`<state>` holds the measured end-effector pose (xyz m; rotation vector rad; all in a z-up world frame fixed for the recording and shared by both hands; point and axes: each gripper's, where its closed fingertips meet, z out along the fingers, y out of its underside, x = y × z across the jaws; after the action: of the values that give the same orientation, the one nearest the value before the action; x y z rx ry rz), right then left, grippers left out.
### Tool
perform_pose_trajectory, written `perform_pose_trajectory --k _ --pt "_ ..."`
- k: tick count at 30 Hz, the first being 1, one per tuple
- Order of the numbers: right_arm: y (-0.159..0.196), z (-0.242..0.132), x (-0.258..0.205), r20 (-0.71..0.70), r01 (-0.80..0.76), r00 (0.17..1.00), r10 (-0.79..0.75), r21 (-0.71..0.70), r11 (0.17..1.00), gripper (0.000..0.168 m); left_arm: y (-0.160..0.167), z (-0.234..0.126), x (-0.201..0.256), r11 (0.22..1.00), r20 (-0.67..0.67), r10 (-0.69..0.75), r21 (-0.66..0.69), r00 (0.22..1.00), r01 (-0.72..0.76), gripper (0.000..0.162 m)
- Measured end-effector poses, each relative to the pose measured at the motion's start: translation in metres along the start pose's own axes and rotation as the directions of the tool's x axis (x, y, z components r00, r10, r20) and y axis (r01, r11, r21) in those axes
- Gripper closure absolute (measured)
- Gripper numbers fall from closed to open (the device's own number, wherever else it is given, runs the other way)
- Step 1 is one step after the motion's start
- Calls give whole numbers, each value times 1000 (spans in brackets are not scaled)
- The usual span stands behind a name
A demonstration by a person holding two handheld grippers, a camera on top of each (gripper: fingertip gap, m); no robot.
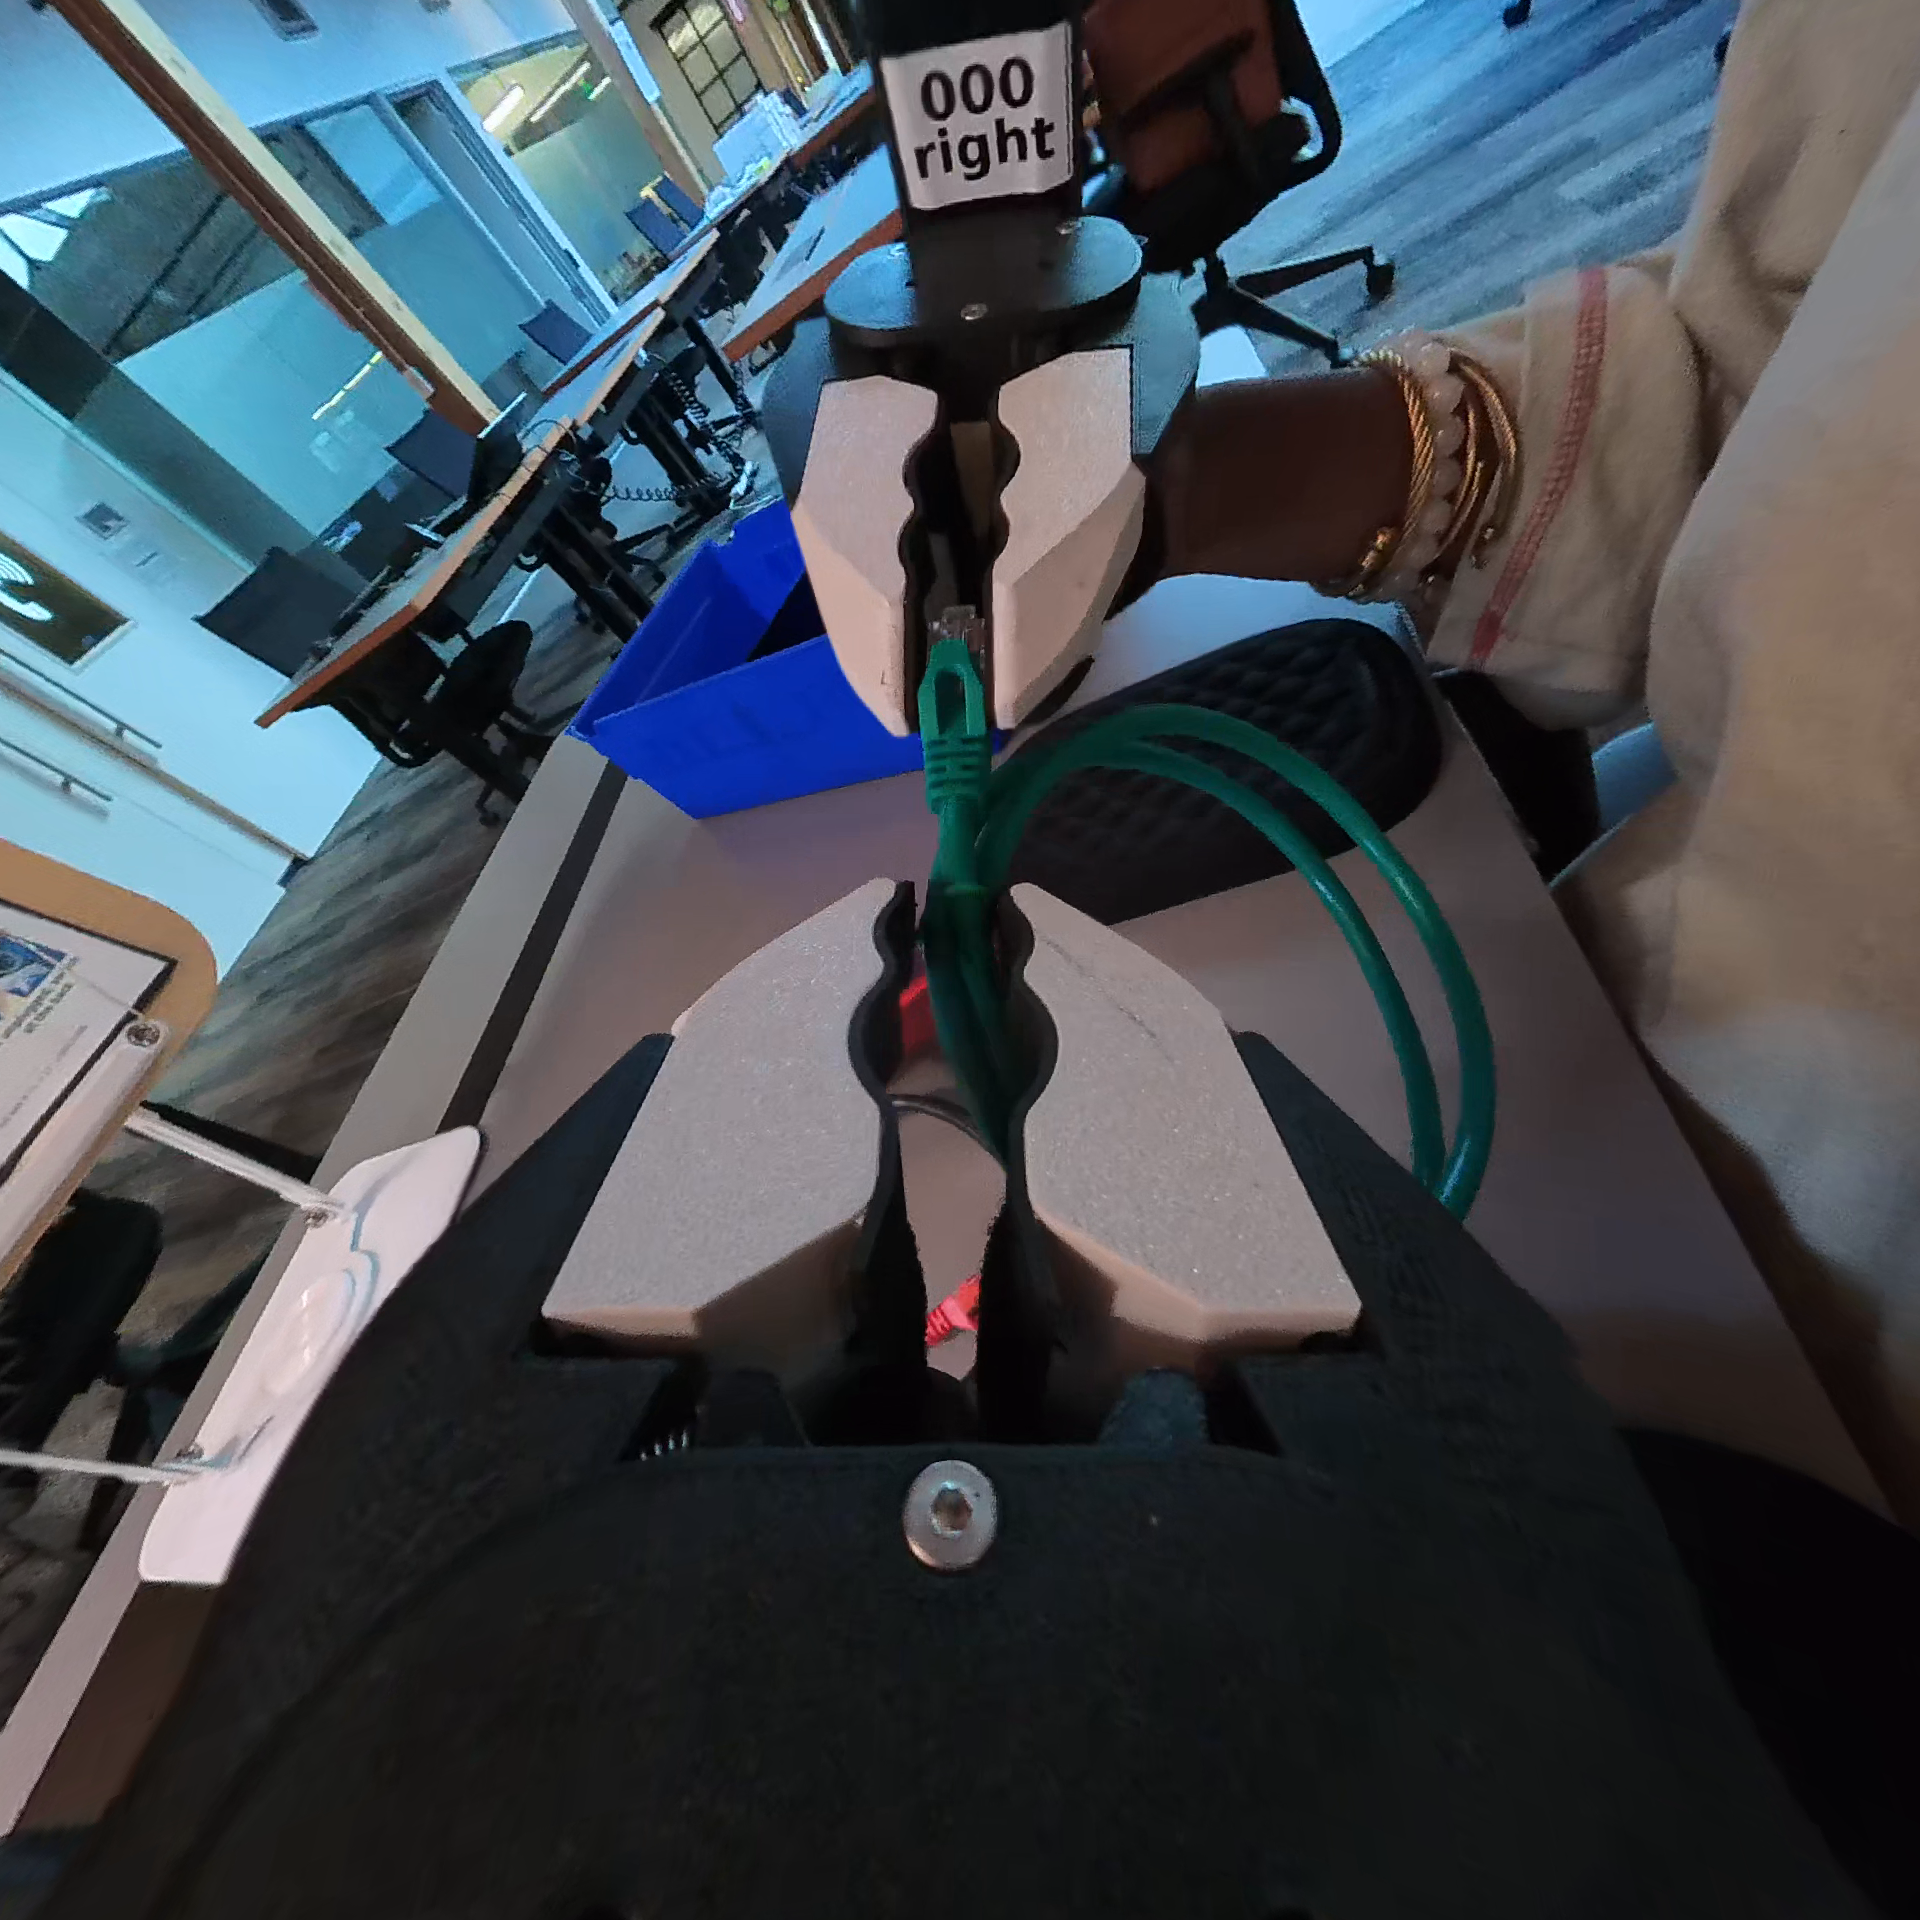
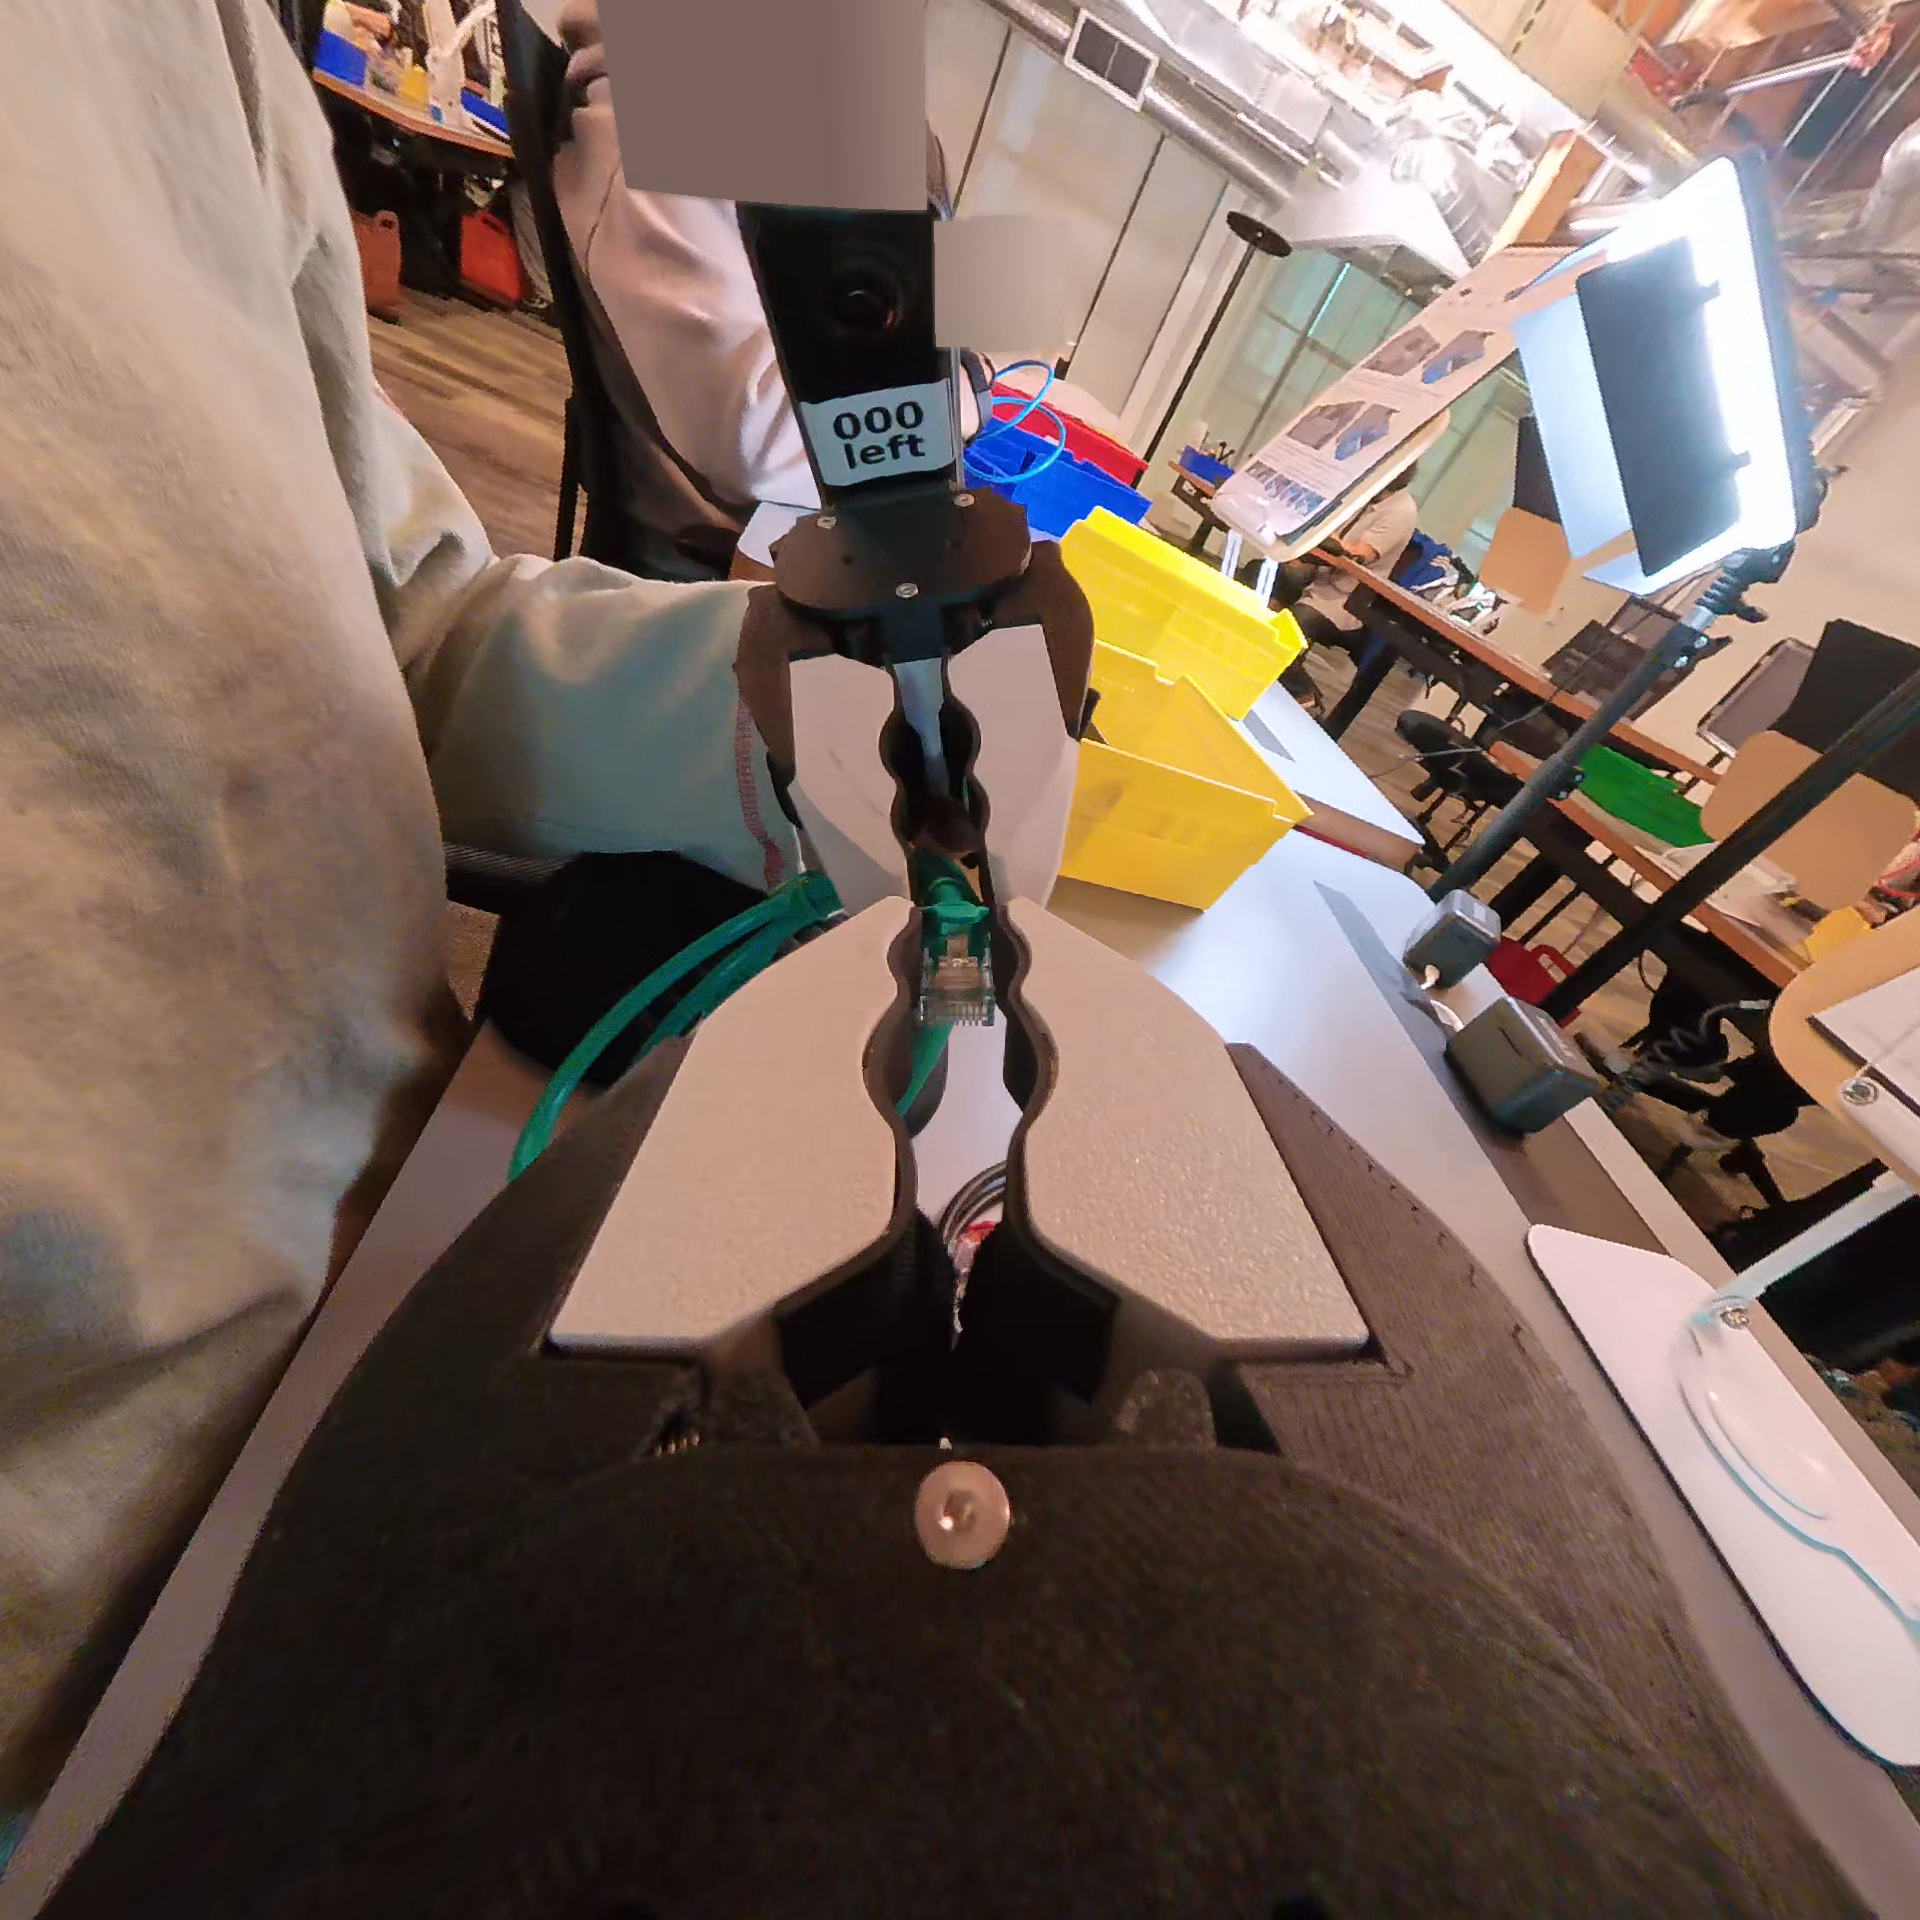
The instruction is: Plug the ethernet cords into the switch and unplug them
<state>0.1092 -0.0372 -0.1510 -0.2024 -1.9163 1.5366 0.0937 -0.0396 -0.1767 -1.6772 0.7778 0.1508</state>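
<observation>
Green cord (image 1: 1439,997) is held up over the table (image 1: 1621,1174), loop sagging, so it's light and floppy; only the plug end is stiff. Left gripper (image 1: 961,920) fingers pinch the cord itself. Right gripper (image 2: 956,935) fingers are narrow around the clear plug (image 2: 956,987), a better hold than that brittle tip is the boot (image 1: 953,727).

Cool bluish daylight is dimming the left view; a bright rectangular panel lamp (image 2: 1662,405) is glaring warmly, edges bending.
</observation>
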Motion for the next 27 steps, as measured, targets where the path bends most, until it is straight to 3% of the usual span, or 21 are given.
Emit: perform_pose_trajectory --k 9,13,19,27 --pt "5 -5 2 -21 -22 1000 22 -10 1000 156 11 -7 -2 999 33 -35 -13 999 35 148" --pt "8 -1 -5 26 -29 999 30 -28 999 156 5 -5 0 999 6 -46 10 999 46 133" --pt "5 3 -10 44 -1 999 3 -37 999 156 4 0 12 988 -121 -148 26 982 152 147" --pt "2 -4 -4 2 40 999 -40 -44 998 156 2 -10 3 968 -71 -213 117 974 221 149"
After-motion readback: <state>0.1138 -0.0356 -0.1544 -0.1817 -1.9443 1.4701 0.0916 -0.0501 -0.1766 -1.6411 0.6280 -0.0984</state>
